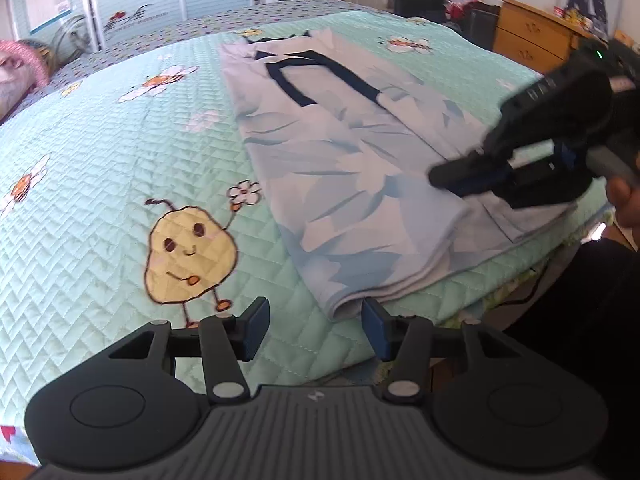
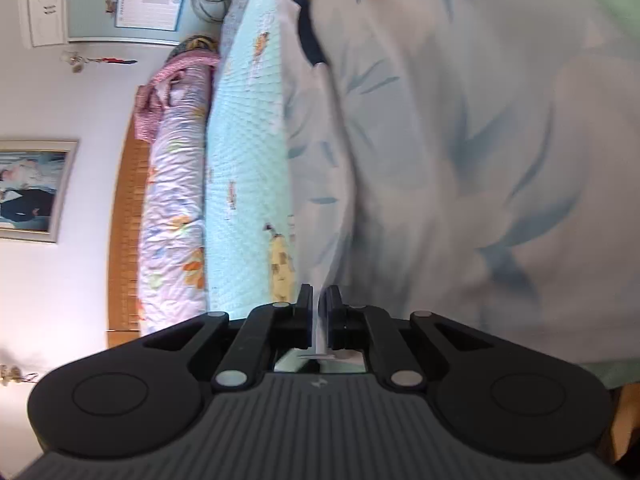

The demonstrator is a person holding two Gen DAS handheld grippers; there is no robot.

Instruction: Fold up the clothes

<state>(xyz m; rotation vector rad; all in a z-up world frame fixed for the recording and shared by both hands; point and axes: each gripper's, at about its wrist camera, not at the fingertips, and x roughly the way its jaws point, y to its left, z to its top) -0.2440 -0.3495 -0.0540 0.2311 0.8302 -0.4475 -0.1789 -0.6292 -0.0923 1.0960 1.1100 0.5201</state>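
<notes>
While the right gripper (image 2: 319,316) clamps the pale blue shirt's (image 1: 340,168) hem edge, the left gripper (image 1: 316,330) sits apart, empty, just beside the shirt's near folded corner on the quilt (image 1: 100,184).

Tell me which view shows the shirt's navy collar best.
The left wrist view: the whole navy collar lies flat on the shirt, unobstructed. The right wrist view cuts the collar off at the top edge.

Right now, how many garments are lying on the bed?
1: a pale blue shirt with dark collar trim, partly folded near the bed's front edge. Others may lie outside the views.
</notes>
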